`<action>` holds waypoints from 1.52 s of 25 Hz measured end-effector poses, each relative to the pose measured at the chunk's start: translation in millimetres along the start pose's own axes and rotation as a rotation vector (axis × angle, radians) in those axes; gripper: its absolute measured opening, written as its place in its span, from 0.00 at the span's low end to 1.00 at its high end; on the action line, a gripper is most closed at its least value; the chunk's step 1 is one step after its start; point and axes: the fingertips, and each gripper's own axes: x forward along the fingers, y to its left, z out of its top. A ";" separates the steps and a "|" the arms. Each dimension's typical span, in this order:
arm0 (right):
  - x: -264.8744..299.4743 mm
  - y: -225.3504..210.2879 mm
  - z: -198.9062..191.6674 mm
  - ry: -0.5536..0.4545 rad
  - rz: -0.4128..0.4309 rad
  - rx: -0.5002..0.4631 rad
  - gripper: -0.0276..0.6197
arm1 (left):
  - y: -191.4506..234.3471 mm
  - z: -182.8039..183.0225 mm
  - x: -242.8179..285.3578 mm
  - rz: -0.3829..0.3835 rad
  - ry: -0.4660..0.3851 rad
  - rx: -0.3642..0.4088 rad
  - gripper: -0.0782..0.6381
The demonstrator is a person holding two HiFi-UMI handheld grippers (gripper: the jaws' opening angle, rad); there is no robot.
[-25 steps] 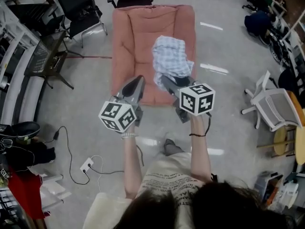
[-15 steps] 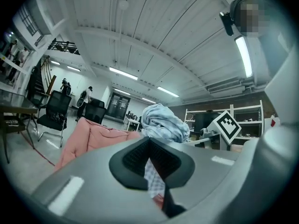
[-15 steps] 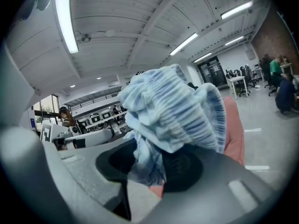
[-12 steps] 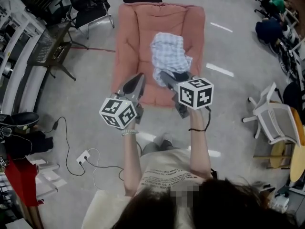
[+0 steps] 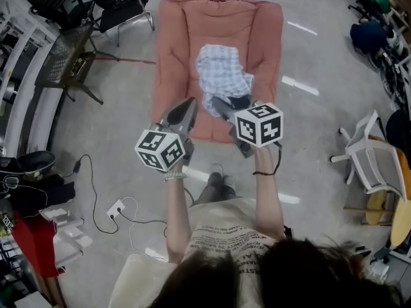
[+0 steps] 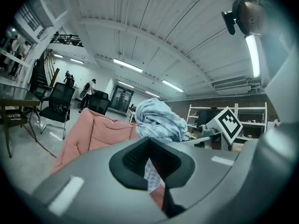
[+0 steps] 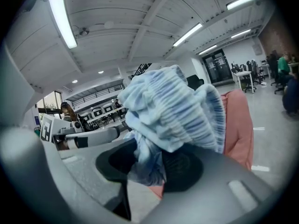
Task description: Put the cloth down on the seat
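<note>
Blue-white cloth (image 5: 221,76) pinched in right tongs (image 5: 216,101), arm outstretched over seat (image 5: 173,50); left tongs (image 5: 187,104) closed.

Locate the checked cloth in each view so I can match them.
Head view: checked cloth upper centre, over the pink seat, near edge in the jaws of the right gripper.
Left gripper view: bunched at centre, above the jaws.
Right gripper view: fills the centre, pinched between the jaws.
Shared landmark: the pink seat, left of the cloth in the left gripper view, right of it in the right one.
</note>
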 end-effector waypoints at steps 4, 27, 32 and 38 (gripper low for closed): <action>22.3 -11.0 11.4 0.016 -0.003 -0.036 0.30 | 22.5 4.9 21.8 -0.017 -0.005 -0.011 0.10; 136.6 -73.4 -1.3 0.143 0.024 0.081 0.30 | 136.4 -30.9 85.9 0.032 0.081 -0.152 0.10; 156.6 -97.8 -21.4 0.193 0.058 0.089 0.30 | 152.7 -61.0 105.0 0.049 0.120 -0.177 0.10; 197.5 -127.2 -57.9 0.248 0.100 0.097 0.30 | 191.2 -114.0 118.7 0.079 0.167 -0.223 0.10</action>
